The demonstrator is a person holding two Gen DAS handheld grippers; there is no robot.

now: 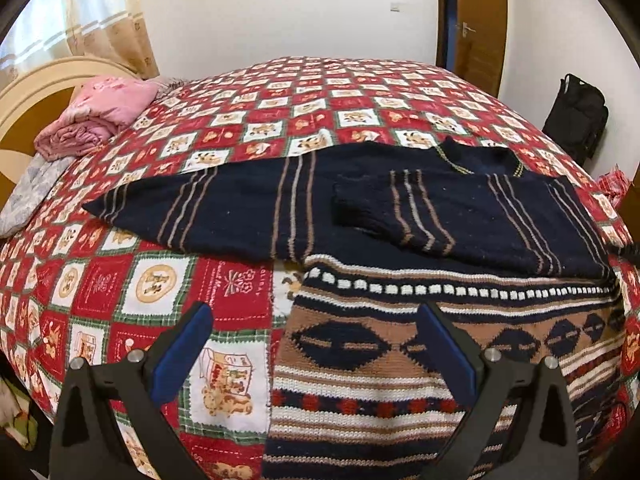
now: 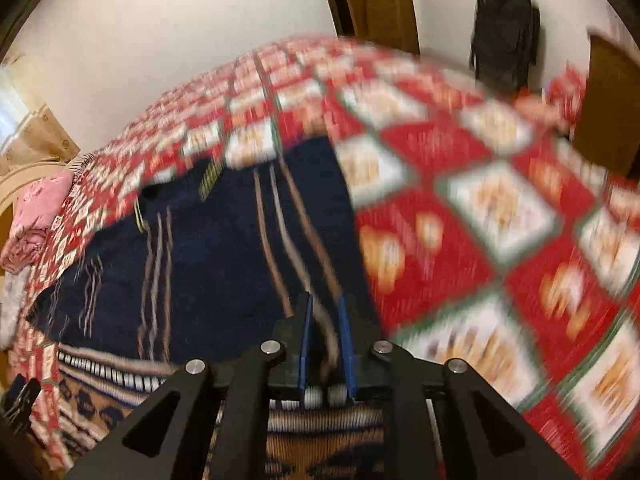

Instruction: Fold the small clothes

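Folding the navy knitted sweater with tan stripes (image 1: pixel 360 216), spread on the red checked quilt (image 1: pixel 100 280). My right gripper (image 2: pixel 325 344) pinches its right edge; left gripper (image 1: pixel 316 344) hangs released. Carry the edge across low, keeping tension.

You have one knitted sweater (image 1: pixel 400 240) on one bed (image 1: pixel 248 120), with one folded pink bundle (image 1: pixel 100 112) near its head. You hold two grippers, left (image 1: pixel 316 344) and right (image 2: pixel 324 336). One black bag (image 1: pixel 576 120) stands beside one door (image 1: pixel 472 20).

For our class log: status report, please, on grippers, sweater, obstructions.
Left gripper open above sweater. Right gripper nearly shut; grip unclear. One sleeve folded in. Nothing obstructing.
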